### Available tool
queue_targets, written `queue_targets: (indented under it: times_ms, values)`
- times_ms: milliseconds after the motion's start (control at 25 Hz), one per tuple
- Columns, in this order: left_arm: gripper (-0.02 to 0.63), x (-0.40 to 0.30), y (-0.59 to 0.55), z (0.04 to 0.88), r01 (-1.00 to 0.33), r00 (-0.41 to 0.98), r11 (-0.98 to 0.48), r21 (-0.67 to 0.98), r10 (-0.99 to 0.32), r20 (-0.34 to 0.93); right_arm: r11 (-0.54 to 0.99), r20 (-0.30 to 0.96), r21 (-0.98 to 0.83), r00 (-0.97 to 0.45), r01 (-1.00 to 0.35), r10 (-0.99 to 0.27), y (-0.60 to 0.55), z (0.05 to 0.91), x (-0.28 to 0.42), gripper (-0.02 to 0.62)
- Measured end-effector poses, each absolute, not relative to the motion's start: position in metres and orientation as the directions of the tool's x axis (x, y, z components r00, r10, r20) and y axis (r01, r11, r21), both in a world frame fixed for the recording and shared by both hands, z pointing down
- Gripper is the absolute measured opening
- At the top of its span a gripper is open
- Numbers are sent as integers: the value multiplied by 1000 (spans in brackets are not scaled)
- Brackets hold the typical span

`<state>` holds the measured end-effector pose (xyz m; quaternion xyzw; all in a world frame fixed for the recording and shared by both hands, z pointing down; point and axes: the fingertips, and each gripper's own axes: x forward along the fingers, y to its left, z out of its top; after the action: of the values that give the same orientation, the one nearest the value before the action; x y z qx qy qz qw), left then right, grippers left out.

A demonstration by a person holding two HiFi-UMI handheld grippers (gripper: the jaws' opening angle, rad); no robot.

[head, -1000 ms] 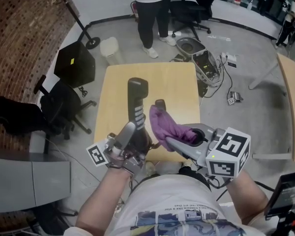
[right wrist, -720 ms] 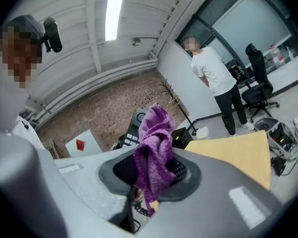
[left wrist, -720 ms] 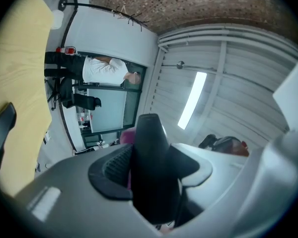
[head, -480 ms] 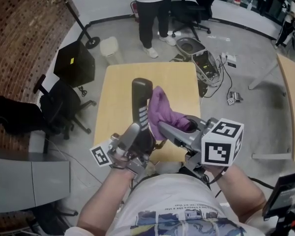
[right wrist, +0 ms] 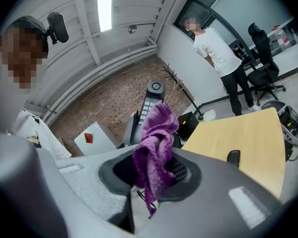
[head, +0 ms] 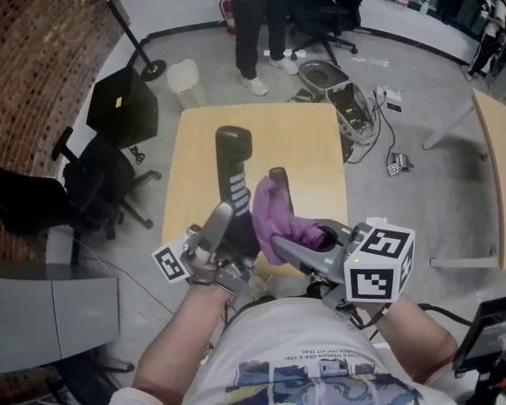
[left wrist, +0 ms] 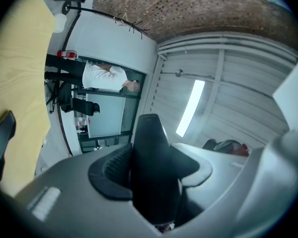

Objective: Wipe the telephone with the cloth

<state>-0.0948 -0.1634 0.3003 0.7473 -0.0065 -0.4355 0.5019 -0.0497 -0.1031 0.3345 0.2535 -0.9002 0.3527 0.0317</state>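
My left gripper (head: pixel 228 236) is shut on the lower end of a black telephone handset (head: pixel 234 165) and holds it upright over the wooden table (head: pixel 308 142). In the left gripper view the handset (left wrist: pixel 151 172) fills the space between the jaws. A purple cloth (head: pixel 274 213) is clamped in my right gripper (head: pixel 298 245) and rests against the handset's right side, about mid-height. The right gripper view has the cloth (right wrist: pixel 156 145) hanging from the jaws, with the handset's keypad (right wrist: pixel 149 102) just behind it.
A small black object (head: pixel 278 179) lies on the table behind the cloth. A person (head: pixel 258 15) stands beyond the far edge. Office chairs (head: pixel 93 184), a black box (head: pixel 122 108), a white bin (head: pixel 185 81) and floor equipment (head: pixel 354 104) surround the table.
The cloth went up along the handset's right side half a second ago and has come back down to mid-height. The handset stays upright in the left gripper, shifted slightly left.
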Motion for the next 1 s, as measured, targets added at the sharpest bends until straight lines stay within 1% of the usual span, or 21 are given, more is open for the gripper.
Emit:
queue_targets:
  times_ms: [280,400,480,600,840,1000]
  values:
    - [250,-112,-168,311,412,643,-471,780,-456,-615,644,317,-582,-868,-496,-382,-72,350,-71,84]
    - [250,-117,-170,321,368,674,-461,808,-466,-573,650,348,-552,-853,-522,-389,-59,358,-73,84]
    - [250,-121,-173,331,331,697,-453,828,-474,-538,644,371,-528,-833,-554,-412,-54,365,-72,84]
    - [250,-128,-175,349,259,729,-443,858,-493,-475,605,414,-485,-775,-632,-478,-49,376,-61,84]
    - [250,-120,-176,377,124,770,-415,901,-533,-352,490,481,-426,-649,-760,-589,-46,384,-11,84]
    - [250,-113,-172,392,19,777,-394,919,-573,-262,476,488,-401,-622,-783,-612,-47,390,13,84]
